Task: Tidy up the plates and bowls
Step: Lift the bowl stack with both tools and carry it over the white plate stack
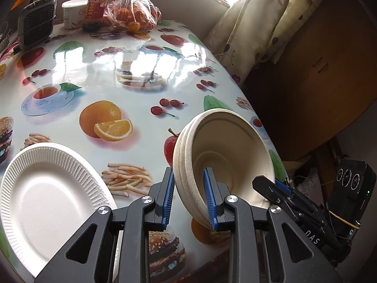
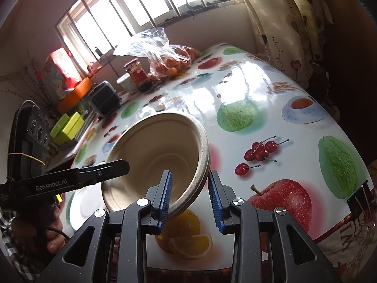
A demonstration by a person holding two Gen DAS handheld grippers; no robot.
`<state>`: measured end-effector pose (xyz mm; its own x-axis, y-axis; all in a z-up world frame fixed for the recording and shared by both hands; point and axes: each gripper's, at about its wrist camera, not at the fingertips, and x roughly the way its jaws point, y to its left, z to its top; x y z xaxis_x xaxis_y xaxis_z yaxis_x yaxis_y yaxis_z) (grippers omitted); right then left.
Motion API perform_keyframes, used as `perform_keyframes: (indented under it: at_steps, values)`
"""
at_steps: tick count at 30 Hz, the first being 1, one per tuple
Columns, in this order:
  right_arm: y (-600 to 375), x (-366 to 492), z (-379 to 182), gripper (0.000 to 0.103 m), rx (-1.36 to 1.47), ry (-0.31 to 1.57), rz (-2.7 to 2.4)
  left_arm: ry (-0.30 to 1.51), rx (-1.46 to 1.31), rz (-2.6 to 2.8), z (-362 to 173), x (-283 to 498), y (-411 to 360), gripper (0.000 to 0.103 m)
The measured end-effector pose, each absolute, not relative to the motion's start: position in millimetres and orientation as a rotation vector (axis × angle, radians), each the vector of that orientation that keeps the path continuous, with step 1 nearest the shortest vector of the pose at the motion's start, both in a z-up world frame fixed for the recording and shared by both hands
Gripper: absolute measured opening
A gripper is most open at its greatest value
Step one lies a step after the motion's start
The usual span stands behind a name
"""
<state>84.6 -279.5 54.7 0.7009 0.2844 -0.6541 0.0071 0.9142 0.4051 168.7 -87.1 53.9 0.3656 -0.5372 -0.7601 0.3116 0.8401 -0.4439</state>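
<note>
A stack of beige paper bowls is held tipped on its side above the near edge of the table, its open mouth turned toward the cameras. In the left wrist view the left gripper is closed on the stack's wall, one blue pad lying against the ribbed outside and the other inside the bowl. The right gripper is seen from its own camera with one pad inside the opposite rim and the other pad standing clear of the outside; whether this side is pinched cannot be told, as a gap is visible between the outer pad and the rim. A white ribbed paper plate lies flat on the fruit-printed cloth, to the left of the bowls and apart from them. At the far end of the table a clear bag of oranges, a red-labelled jar and a white tub are grouped, with a small dark fan-like appliance beside them
</note>
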Motion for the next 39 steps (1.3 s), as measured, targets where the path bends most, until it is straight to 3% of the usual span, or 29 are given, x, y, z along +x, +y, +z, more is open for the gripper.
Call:
perform_keyframes:
  at_steps: [39]
  values:
    - [-209,101,60,0.031,0.296,0.799,0.325,1.006,-0.313,-0.396,62,142,-14,0.026]
